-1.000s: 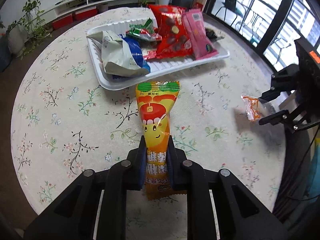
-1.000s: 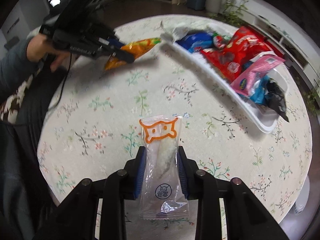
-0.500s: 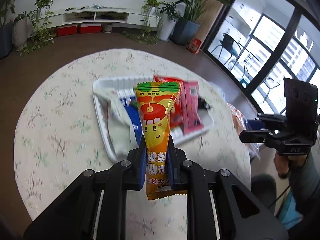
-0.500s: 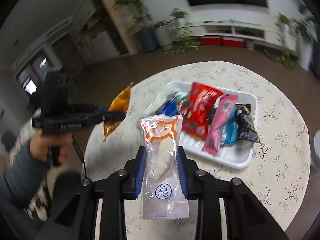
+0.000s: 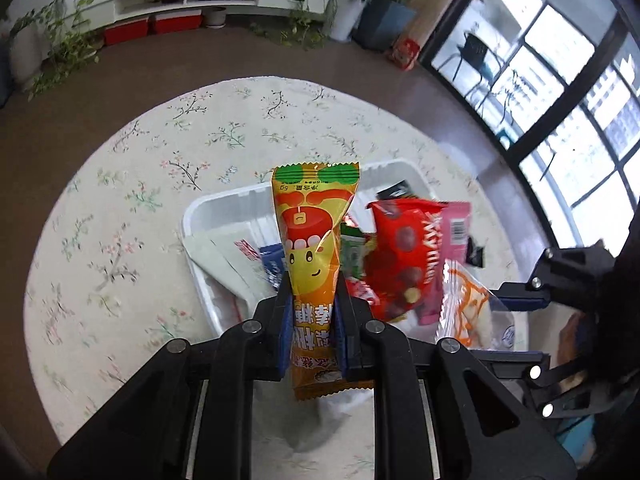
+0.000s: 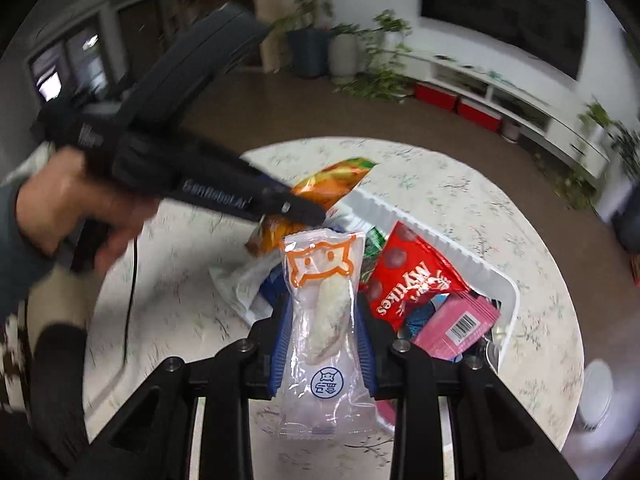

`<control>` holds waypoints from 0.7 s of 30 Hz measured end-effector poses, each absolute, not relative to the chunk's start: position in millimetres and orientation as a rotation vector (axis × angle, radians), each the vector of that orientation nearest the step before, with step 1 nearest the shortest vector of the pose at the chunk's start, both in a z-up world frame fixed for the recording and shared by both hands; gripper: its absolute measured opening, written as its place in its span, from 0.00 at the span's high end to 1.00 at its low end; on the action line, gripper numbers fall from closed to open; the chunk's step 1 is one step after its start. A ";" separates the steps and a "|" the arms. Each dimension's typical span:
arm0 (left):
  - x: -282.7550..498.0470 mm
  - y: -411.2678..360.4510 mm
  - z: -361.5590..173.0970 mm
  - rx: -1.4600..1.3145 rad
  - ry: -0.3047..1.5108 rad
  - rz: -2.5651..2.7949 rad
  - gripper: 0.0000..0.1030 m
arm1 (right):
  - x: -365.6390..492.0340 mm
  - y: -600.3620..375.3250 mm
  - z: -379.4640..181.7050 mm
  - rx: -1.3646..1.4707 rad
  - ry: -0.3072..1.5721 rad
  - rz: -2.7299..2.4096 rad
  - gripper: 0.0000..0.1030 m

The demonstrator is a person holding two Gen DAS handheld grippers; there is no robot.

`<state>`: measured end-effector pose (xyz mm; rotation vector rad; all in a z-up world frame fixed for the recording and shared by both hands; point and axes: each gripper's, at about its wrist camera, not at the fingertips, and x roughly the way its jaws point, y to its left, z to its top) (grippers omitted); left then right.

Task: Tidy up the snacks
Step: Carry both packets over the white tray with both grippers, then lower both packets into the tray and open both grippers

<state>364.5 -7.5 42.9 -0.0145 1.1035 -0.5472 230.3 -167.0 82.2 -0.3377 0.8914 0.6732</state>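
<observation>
Left gripper point(image 5: 310, 316) first, close to the lens: its jaws are clamped tight on the lower half of an orange snack packet point(image 5: 314, 248), pinching the wrapper thin between the blue pads. The packet stands upright, with a green serrated top edge, a red cap-shaped figure over a yellow smiley face, and white lettering low down where the pads grip. It hangs in the air above the white tray point(image 5: 224, 204).

Over to the right gripper point(image 6: 322, 336): jaws drawn in to a narrow gap and pressed on both sides of a clear snack pouch point(image 6: 326, 312). That pouch is see-through, printed with an orange cat-face outline at the top and a small blue round logo near the bottom, a pale white piece inside. It too is held up over the tray, near the tray's close end.

Below them, the tray sits on the round floral tabletop point(image 5: 120, 216), and it is crowded: a red Mylikes bag point(image 6: 412, 276), a pink packet point(image 6: 456, 324) with a barcode beside it, a white pouch point(image 5: 224, 260) at the left side, bits of blue and green wrappers between.

In the right wrist view a hand point(image 6: 68, 208) grips the left tool's handle, blurred.
</observation>
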 end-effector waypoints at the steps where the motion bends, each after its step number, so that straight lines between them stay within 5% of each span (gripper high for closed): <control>1: 368.4 -9.6 41.7 0.011 1.108 -0.555 0.85 | 231.7 -166.6 78.7 -0.371 0.895 0.693 0.68; 21: 411.0 -46.4 0.0 0.231 1.158 -0.587 0.84 | 242.1 -150.3 26.5 -0.581 0.919 0.838 0.68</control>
